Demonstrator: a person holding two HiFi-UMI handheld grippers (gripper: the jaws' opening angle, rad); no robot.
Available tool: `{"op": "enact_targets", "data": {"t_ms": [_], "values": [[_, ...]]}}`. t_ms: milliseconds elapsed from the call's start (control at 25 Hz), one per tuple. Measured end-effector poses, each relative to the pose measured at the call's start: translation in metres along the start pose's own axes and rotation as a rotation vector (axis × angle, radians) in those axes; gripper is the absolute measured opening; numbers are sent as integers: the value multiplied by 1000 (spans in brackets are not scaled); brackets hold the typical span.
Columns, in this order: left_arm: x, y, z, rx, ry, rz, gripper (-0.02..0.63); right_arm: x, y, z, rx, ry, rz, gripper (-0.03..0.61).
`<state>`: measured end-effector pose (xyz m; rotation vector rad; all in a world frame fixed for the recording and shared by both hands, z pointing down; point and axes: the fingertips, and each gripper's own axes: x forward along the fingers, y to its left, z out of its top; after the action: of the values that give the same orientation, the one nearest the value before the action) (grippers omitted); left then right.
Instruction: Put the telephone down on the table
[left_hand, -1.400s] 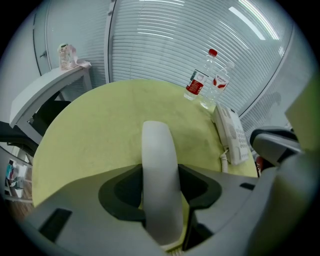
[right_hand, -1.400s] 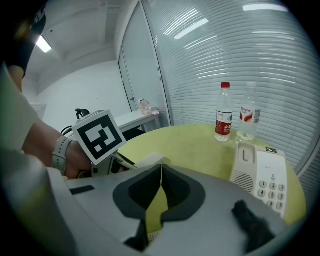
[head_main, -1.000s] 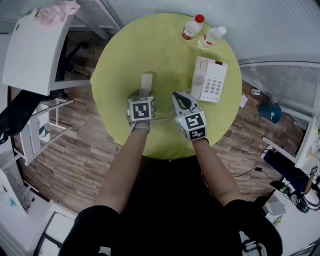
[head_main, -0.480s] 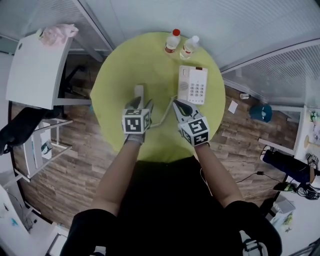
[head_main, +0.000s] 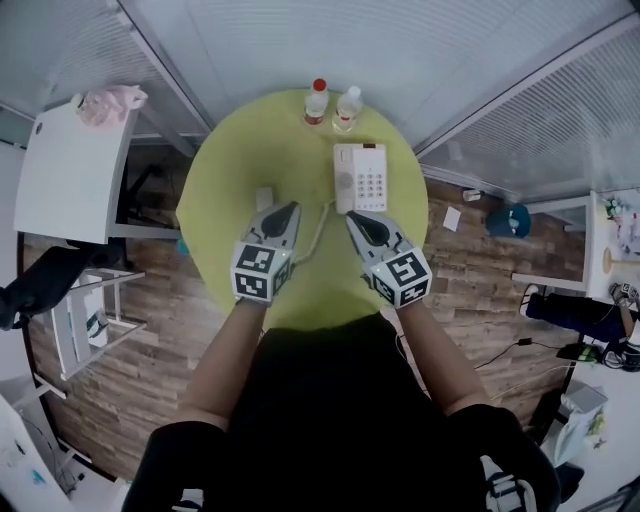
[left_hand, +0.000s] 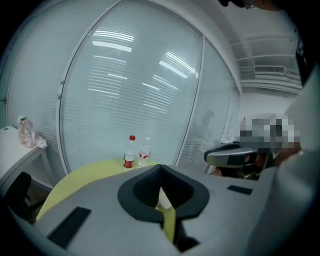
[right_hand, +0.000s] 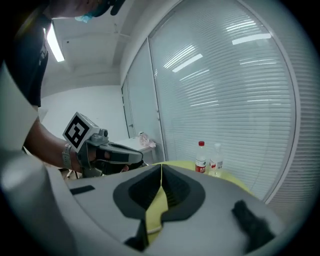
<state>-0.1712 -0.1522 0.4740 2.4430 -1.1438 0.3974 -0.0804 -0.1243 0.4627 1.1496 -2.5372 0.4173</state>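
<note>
The white telephone base (head_main: 360, 178) sits on the round yellow-green table (head_main: 230, 170), right of centre. Its handset (head_main: 264, 198) lies flat on the table to the left, with the cord (head_main: 318, 228) running between the two. My left gripper (head_main: 288, 208) hovers just right of the handset, apart from it, jaws shut and empty. The left gripper view shows its jaws (left_hand: 160, 172) closed with only table beyond them. My right gripper (head_main: 352, 216) is below the base, also shut and empty (right_hand: 161, 175).
Two plastic bottles, one red-capped (head_main: 317, 100) and one clear (head_main: 348, 105), stand at the table's far edge by the glass wall with blinds. A white desk (head_main: 70, 160) is at the left. Wooden floor surrounds the table.
My left gripper has drawn back from the handset and its jaws have shut; the handset stays on the table. The head view has pulled back, so the table looks smaller and farther.
</note>
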Motion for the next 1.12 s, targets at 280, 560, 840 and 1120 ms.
{"op": "enact_targets", "data": {"t_ms": [280,560,840,1120], "values": [[-26,-42,45,124,-142,-106,11,-31,12,41,-36,-104,10,18],[-36,-71,63,175,-218,-151,11,-44,18,61,-57,-181,26,18],[-40,-82,68,195,-231,-164,11,-49,15,59,-69,-193,20,18],[-40,-87,68,175,-239,-180,11,-53,15,58,-83,-195,18,18]]}}
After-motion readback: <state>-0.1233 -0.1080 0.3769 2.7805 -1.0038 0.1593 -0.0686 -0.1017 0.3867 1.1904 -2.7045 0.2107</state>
